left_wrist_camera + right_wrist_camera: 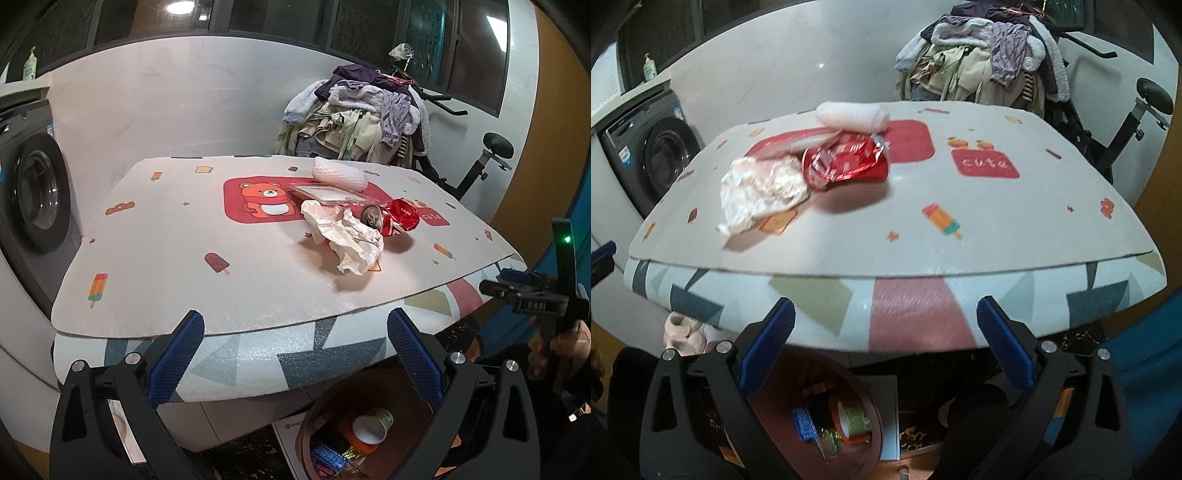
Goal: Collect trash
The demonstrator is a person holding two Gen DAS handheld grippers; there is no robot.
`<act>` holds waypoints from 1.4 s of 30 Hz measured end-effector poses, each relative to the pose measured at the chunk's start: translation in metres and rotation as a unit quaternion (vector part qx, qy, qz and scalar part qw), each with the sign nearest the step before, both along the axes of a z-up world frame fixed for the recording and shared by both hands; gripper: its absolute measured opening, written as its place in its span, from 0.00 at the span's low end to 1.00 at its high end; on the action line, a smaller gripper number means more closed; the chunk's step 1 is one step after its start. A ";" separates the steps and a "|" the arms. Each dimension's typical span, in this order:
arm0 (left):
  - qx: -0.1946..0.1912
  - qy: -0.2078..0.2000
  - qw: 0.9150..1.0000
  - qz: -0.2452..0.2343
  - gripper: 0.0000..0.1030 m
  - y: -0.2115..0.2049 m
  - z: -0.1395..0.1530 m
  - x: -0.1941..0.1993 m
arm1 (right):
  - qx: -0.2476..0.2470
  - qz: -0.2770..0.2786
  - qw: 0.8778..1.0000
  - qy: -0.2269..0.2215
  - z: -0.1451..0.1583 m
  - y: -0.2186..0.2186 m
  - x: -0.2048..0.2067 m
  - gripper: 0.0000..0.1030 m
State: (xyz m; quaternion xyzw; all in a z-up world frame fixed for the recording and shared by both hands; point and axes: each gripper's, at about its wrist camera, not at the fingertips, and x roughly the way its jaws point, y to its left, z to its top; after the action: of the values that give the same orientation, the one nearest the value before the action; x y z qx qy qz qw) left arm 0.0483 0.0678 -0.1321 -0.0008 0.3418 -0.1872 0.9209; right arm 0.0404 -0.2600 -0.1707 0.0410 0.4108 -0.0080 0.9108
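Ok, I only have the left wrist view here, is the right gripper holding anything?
Observer: No. The right gripper has its jaws wide open with nothing between them, at the near edge of the geometric-patterned table.
Operator: Anything on the floor I can't see?
Observer: Yes. A pale pink soft item, possibly slippers, lies below the table's left corner, left of the round brown bin.
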 end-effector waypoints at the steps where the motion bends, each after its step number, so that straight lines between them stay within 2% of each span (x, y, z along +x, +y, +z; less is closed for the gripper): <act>1: 0.000 0.001 1.000 0.001 0.94 0.000 0.000 0.001 | 0.000 -0.001 1.000 -0.002 0.001 -0.001 0.002 0.94; 18: -0.011 0.015 1.000 -0.002 0.94 -0.001 -0.005 0.016 | 0.004 0.004 1.000 -0.017 0.007 -0.008 0.027 0.94; 22: -0.014 0.019 1.000 -0.006 0.94 -0.005 -0.007 0.022 | 0.001 0.016 1.000 -0.014 0.008 -0.004 0.045 0.94; 28: -0.020 0.017 1.000 -0.009 0.94 -0.011 -0.006 0.038 | 0.008 0.047 0.998 -0.040 0.026 0.012 0.084 0.94; 34: -0.032 0.017 0.999 -0.008 0.94 -0.016 -0.006 0.056 | 0.033 0.062 0.997 -0.024 0.026 0.037 0.135 0.77; 38: -0.041 0.024 0.999 -0.009 0.94 -0.016 -0.009 0.064 | -0.019 0.093 0.995 -0.016 0.014 0.064 0.158 0.68; 42: -0.061 0.037 0.997 -0.005 0.94 -0.014 -0.013 0.070 | -0.022 0.094 0.995 0.008 -0.001 0.072 0.183 0.56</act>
State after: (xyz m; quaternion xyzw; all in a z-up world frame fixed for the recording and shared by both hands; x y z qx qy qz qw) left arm 0.1181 0.0536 -0.1448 -0.0621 0.3636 -0.2122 0.9049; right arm 0.2233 -0.1883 -0.1721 -0.0177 0.4201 0.0683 0.9047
